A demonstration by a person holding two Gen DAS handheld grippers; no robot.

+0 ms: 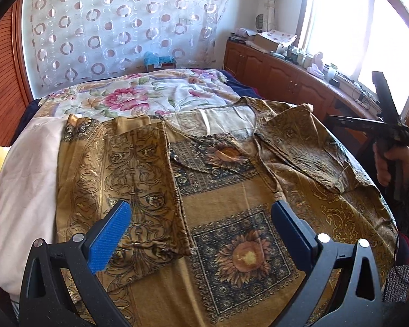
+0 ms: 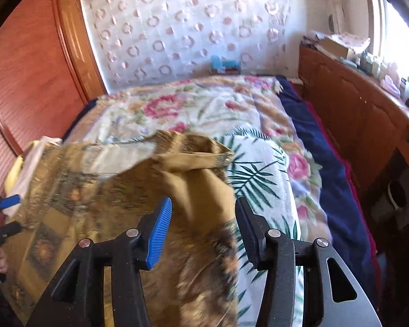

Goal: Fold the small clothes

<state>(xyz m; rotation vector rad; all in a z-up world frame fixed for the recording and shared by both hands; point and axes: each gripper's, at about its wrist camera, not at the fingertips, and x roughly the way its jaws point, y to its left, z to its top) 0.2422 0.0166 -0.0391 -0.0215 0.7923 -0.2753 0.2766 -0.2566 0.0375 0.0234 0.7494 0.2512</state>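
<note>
A mustard-gold shirt (image 1: 226,190) with sunflower squares and scroll print lies spread on the bed. Its left side (image 1: 128,179) is folded in over the body. Its right sleeve (image 1: 308,152) lies turned in over the right shoulder. My left gripper (image 1: 201,218) is open and empty, hovering over the shirt's lower middle. My right gripper (image 2: 203,215) is open, its fingers apart on either side of the shirt's right sleeve (image 2: 196,174), which looks blurred with motion. The right gripper also shows in the left wrist view (image 1: 390,125), held at the bed's right edge.
The bed carries a floral blanket (image 1: 139,95) and a palm-leaf towel (image 2: 261,179). A pale pink cloth (image 1: 30,185) lies left of the shirt. A wooden cabinet (image 1: 280,73) with clutter runs under the window at right. A wooden wardrobe (image 2: 27,68) stands at left.
</note>
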